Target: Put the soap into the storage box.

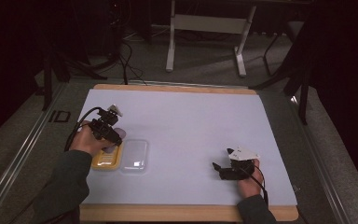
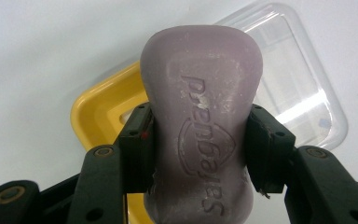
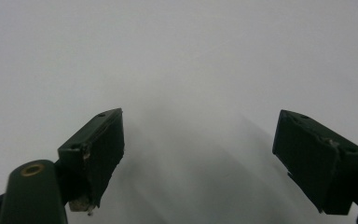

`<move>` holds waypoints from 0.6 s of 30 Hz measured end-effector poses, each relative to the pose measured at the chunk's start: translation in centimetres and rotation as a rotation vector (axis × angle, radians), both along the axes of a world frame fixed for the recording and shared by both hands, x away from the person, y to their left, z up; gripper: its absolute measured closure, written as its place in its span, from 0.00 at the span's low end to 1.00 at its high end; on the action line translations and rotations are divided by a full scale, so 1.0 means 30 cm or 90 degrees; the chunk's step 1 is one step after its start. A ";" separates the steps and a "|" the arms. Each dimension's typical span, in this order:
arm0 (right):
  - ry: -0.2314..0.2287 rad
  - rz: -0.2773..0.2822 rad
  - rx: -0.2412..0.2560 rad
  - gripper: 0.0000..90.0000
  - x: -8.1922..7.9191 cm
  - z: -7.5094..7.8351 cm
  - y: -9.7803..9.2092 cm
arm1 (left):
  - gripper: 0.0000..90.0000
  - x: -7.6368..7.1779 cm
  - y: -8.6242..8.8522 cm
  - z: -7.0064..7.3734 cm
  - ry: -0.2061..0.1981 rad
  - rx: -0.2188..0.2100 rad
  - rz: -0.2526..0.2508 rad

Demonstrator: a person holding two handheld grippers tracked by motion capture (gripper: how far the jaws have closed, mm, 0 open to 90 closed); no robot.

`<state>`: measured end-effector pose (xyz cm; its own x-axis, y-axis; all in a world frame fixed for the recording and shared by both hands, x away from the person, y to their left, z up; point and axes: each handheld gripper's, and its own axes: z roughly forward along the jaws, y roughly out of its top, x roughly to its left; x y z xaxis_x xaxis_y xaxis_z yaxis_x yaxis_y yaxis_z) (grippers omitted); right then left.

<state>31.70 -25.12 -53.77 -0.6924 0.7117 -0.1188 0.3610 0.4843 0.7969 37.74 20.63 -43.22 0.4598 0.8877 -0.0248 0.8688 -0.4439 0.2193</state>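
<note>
A mauve bar of soap [image 2: 200, 126] stamped with a brand name is clamped between the jaws of my left gripper [image 2: 200, 149], held just above a yellow soap dish [image 2: 98, 112]. From above, the left gripper [image 1: 114, 140] hovers over the yellow dish [image 1: 103, 162] at the mat's left, and a bit of the soap [image 1: 120, 135] shows at its tip. A clear plastic lid [image 1: 135, 155] lies flat right beside the dish, also seen as the clear lid [image 2: 298, 88]. My right gripper [image 1: 218, 169] rests low at the mat's right, and its jaws [image 3: 200, 158] stand wide apart over bare mat.
A pale lilac mat [image 1: 191, 126] covers the wooden table [image 1: 177, 213]. Dark floor, cables and the white legs of another table [image 1: 205, 32] lie beyond the far edge. A metal rail [image 1: 23, 154] runs along the left side.
</note>
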 end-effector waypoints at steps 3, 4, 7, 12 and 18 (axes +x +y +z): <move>0.000 0.000 -0.001 0.18 0.000 0.000 0.000 | 0.55 -0.001 0.009 -0.004 0.002 0.000 0.003; 0.000 0.000 0.000 0.18 0.000 0.000 0.000 | 0.55 -0.002 0.012 -0.006 0.000 -0.002 0.006; -0.001 0.001 -0.002 0.18 0.000 0.000 0.000 | 0.55 -0.003 0.022 -0.009 0.000 -0.003 0.013; 0.000 0.000 0.000 0.18 0.000 0.000 0.000 | 0.55 -0.004 0.036 -0.015 0.005 -0.001 0.017; 0.000 -0.001 -0.001 0.18 0.000 0.000 0.001 | 0.55 -0.005 0.048 -0.028 0.009 -0.003 0.029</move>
